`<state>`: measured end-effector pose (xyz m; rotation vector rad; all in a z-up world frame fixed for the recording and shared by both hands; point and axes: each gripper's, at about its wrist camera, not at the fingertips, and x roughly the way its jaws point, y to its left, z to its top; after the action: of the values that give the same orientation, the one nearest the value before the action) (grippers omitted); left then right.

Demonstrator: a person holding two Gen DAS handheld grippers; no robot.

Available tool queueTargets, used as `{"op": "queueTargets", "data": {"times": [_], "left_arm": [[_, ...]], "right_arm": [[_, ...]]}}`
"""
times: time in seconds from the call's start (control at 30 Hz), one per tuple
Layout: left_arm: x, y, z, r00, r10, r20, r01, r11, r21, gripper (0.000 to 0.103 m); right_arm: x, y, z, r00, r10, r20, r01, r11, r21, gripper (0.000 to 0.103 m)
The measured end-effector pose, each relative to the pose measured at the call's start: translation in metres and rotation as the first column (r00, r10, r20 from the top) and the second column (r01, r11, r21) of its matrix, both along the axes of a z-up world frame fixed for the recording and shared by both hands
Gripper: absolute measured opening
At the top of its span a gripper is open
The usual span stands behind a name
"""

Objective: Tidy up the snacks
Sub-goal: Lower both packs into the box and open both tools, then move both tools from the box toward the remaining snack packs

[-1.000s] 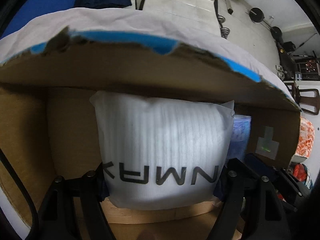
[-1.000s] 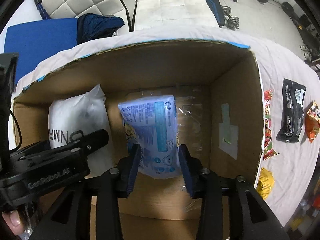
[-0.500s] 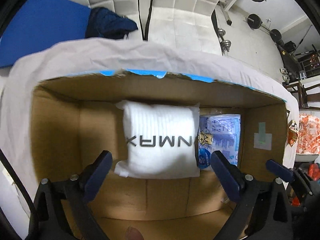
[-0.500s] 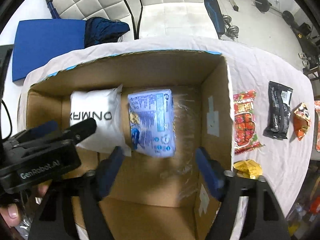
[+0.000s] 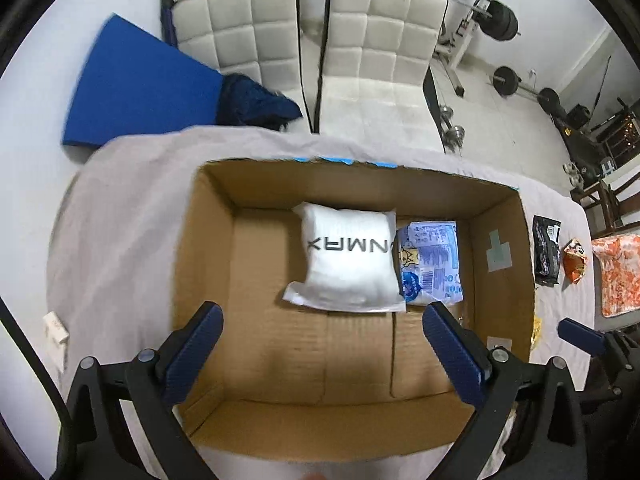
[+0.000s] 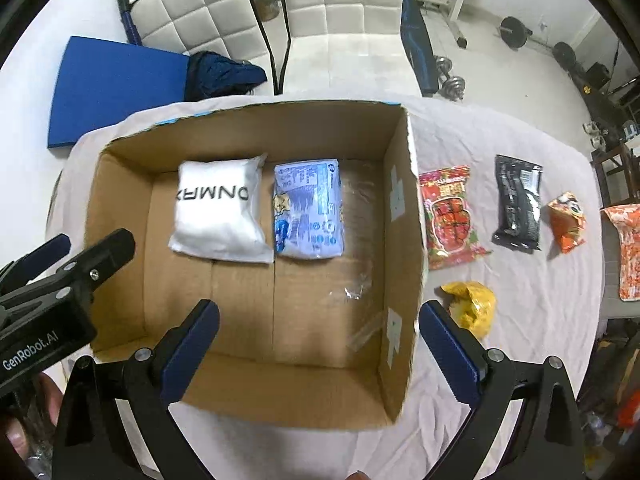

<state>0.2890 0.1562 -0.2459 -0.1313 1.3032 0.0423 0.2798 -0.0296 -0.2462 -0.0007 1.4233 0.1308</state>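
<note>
Inside the open cardboard box [image 6: 404,216], two snack packs are laid flat side by side at the far end of the floor: a white pack [image 6: 218,212] with black lettering and, touching its right edge, a pale blue printed pack [image 6: 308,210]. The near half of the box floor is bare cardboard, with a scrap of clear tape seen toward the right wall. On the white cloth [image 6: 520,300] to the right of the box, a red candy bag [image 6: 450,216], a black packet [image 6: 518,202] and a small orange bag [image 6: 566,222] are spread in a row, with a crumpled yellow wrapper [image 6: 472,308] lying nearer. Above the near edge of the box, the right gripper [image 6: 318,350] is held with its jaws spread wide and nothing between them. The left gripper [image 5: 322,354] is likewise held wide apart and empty over the box. White padded chairs [image 5: 360,48] are seen beyond the table.
</note>
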Motion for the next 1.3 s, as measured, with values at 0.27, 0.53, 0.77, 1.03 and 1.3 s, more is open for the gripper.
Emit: {"op": "queueTargets", "data": {"times": [0.27, 0.53, 0.77, 1.03, 1.3], "left_arm": [[-0.039, -0.001, 0.032, 0.997, -0.007, 0.081, 0.003, 0.999, 0.041, 0.102], [-0.074, -0.016, 0.059, 0.993, -0.010, 0.114, 0.005, 0.999, 0.047, 0.102], [-0.089, -0.036, 0.081, 0.990, -0.002, 0.142, -0.010, 0.996, 0.084, 0.102], [-0.091, -0.072, 0.104, 0.986, 0.035, 0.165, -0.051, 0.994, 0.092, 0.102], [-0.057, -0.170, 0.104, 0.988, -0.044, 0.151, 0.040, 0.999, 0.026, 0.102]], "right_arm": [[-0.046, -0.002, 0.037, 0.998, 0.013, 0.065, -0.013, 1.000, 0.004, 0.102], [-0.073, -0.006, 0.060, 0.995, 0.037, 0.092, -0.040, 0.999, 0.033, 0.102], [-0.080, -0.018, 0.074, 0.992, 0.070, 0.108, -0.078, 0.994, 0.078, 0.102], [-0.074, -0.074, 0.090, 0.991, 0.055, 0.124, -0.072, 0.987, 0.144, 0.102], [-0.037, -0.220, 0.088, 0.986, -0.110, 0.123, 0.100, 0.991, 0.085, 0.102]]}}
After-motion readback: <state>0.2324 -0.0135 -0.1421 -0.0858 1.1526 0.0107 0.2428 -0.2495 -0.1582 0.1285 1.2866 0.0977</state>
